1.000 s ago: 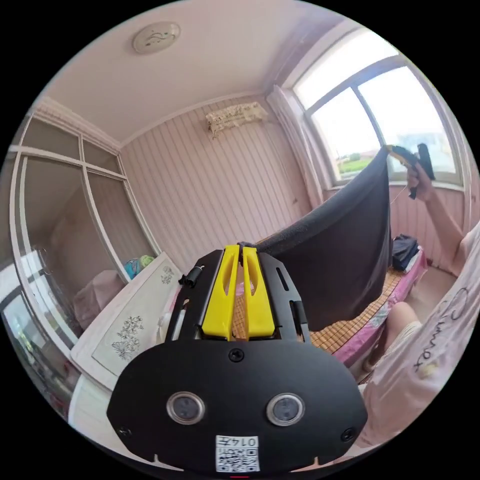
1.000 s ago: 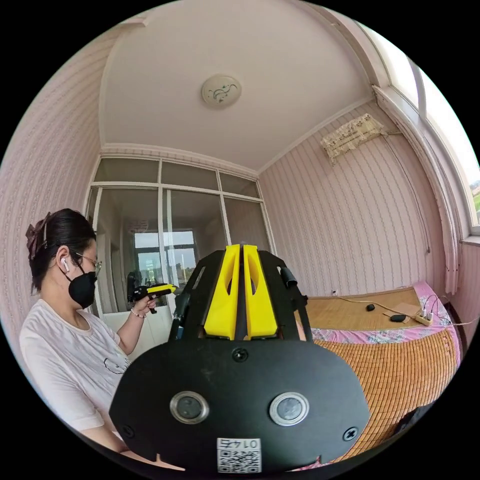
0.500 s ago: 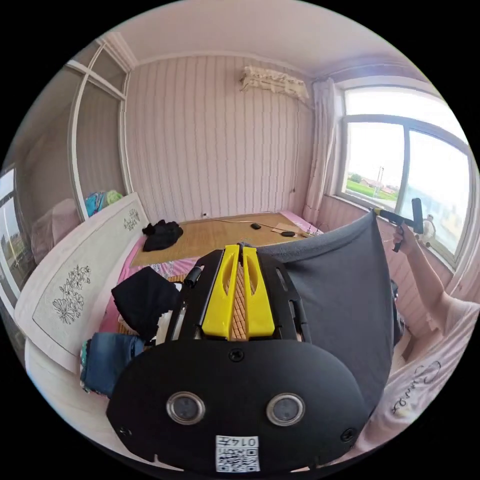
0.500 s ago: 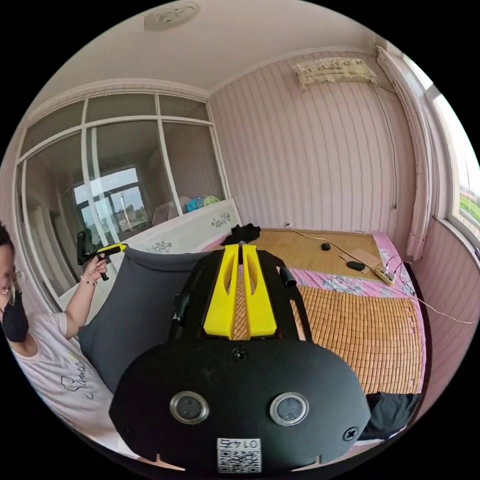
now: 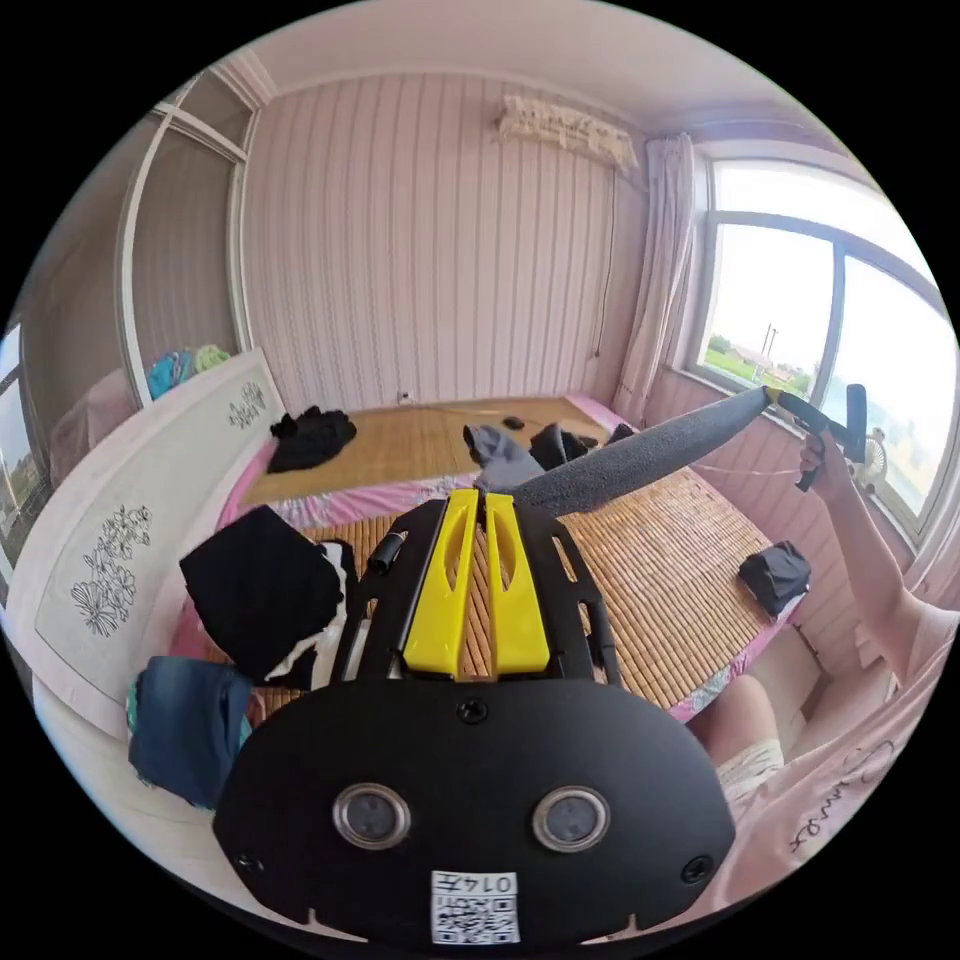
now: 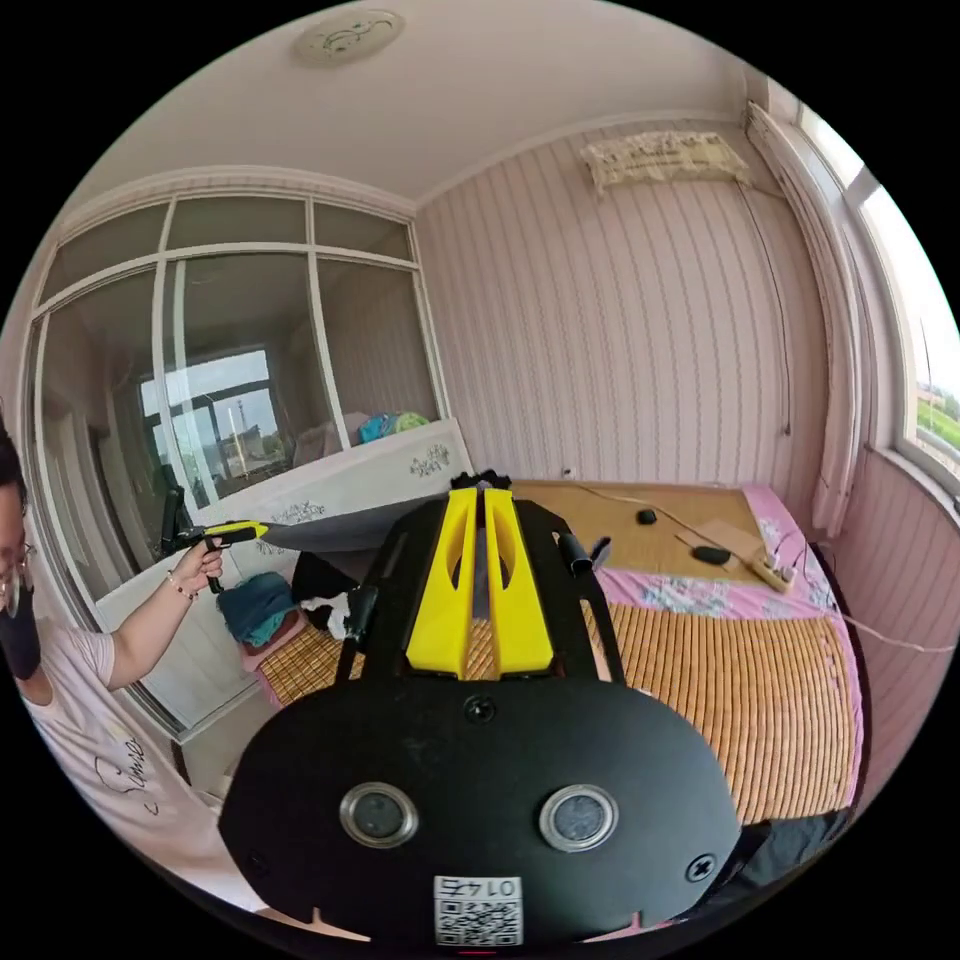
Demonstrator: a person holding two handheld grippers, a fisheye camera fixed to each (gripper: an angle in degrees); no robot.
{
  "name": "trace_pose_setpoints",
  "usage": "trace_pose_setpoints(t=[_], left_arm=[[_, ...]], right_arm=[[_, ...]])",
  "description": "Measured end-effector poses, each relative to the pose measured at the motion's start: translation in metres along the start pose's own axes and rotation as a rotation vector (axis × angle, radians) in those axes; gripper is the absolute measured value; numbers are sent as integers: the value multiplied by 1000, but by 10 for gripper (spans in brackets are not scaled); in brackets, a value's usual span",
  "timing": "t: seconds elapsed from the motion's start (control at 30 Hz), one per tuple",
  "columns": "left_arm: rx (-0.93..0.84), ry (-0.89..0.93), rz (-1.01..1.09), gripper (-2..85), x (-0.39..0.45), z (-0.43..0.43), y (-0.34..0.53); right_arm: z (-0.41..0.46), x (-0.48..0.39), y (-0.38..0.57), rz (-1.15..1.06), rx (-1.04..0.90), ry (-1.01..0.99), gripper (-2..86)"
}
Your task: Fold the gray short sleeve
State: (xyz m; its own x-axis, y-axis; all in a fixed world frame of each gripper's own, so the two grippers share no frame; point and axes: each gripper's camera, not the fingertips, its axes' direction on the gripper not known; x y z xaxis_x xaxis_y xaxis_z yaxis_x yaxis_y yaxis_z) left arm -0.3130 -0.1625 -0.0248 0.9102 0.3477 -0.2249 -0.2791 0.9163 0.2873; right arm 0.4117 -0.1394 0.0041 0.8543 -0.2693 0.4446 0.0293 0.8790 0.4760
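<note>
Two sets of tongs hold the gray short sleeve (image 5: 640,462) stretched in the air above the bed (image 5: 640,590). The left tongs (image 5: 478,497) have their yellow jaws pressed together on one edge of the cloth at their tips. The right tongs (image 5: 772,396) pinch the far end near the window (image 5: 830,330). In the right gripper view, the right tongs (image 6: 480,492) are also closed, with a thin dark strip of cloth between the jaw tips, and the garment runs as a flat gray band (image 6: 330,535) toward the other gripper (image 6: 262,532).

The step in hand looks like spreading the shirt before laying it on the bamboo mat (image 5: 650,570). To do it well, I would keep both grips firm and level, hold the stretched edge taut so that no crease forms, and lower it onto a bare part of the mat, away from the dark clothes (image 5: 265,590) near the headboard (image 5: 120,560) and the small dark bundle (image 5: 775,575) at the bed's edge.

The shirt is seen nearly edge-on, so its sleeves, collar and hem cannot be told apart, nor which edge is gripped. Each gripper's black body hides what lies just below it. The gray cloth (image 5: 500,455) lying farther back on the mat may be part of the shirt or another garment; I cannot tell.
</note>
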Motion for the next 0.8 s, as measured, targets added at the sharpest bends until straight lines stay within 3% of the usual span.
trace_pose_setpoints(t=[0.17,0.37,0.8], left_arm=[[-300,34,-11,-4,11,160,81],[-554,104,-124,-4,8,262,174],[-779,141,24,2,58,301,243]], right_arm=[[112,71,180,270,-416,133,-5],[145,88,311,472,-668,110,-5],[134,35,356,286,-965,90,5]])
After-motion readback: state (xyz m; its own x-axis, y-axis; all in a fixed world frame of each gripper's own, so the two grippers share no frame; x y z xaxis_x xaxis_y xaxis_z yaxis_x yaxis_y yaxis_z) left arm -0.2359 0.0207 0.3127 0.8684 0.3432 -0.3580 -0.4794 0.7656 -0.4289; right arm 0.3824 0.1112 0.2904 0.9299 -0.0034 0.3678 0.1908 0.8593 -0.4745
